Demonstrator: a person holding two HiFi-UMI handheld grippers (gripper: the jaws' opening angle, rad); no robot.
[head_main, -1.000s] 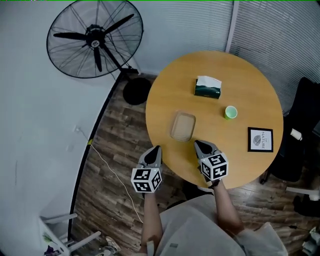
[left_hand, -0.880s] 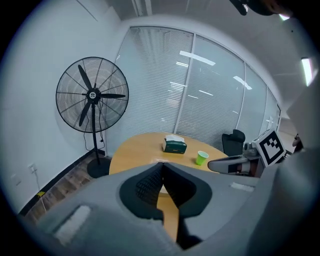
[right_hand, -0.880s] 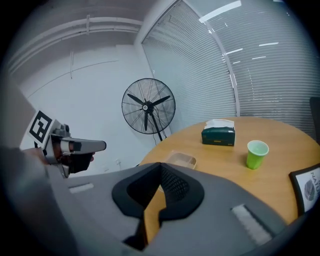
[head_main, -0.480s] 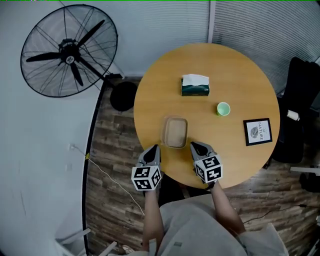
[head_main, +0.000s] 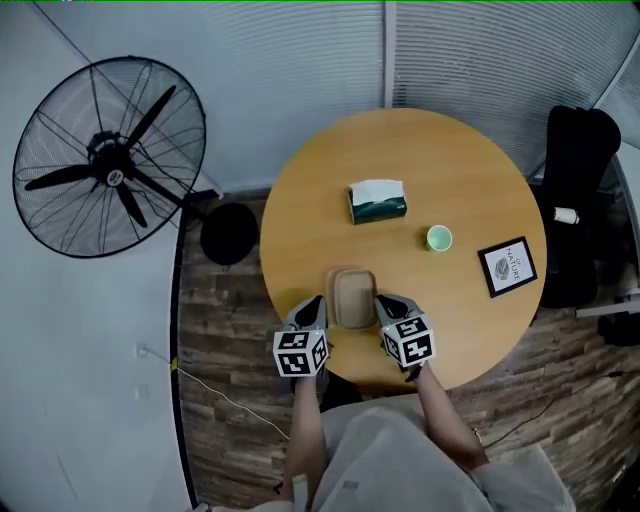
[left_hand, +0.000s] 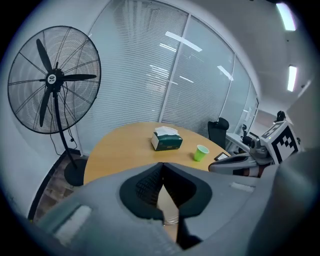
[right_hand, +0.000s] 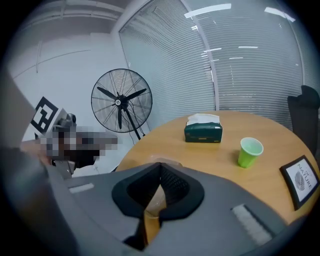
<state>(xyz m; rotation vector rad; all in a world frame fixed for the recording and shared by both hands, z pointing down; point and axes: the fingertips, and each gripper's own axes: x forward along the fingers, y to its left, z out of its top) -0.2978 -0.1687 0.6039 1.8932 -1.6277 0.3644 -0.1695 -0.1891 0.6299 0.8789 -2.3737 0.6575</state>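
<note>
A shallow clear plastic container (head_main: 352, 296) lies on the round wooden table (head_main: 470, 170) near its front edge. My left gripper (head_main: 314, 304) hovers just left of the container, jaws shut, nothing held. My right gripper (head_main: 384, 303) sits just right of it, also shut and holding nothing. In the left gripper view the jaw tips (left_hand: 161, 168) meet, and the right gripper (left_hand: 240, 163) shows at the side. In the right gripper view the tips (right_hand: 160, 169) meet just before the container's rim (right_hand: 168, 162).
A green tissue box (head_main: 377, 200) stands mid-table, with a small green cup (head_main: 438, 238) and a framed picture (head_main: 508, 266) to its right. A large black standing fan (head_main: 108, 170) is at the left on the wooden floor. A black chair (head_main: 575, 190) stands at the right.
The view has shifted, so the table sits more centred. Both grippers have moved forward to flank the container, one on each side. Their jaws stay shut.
</note>
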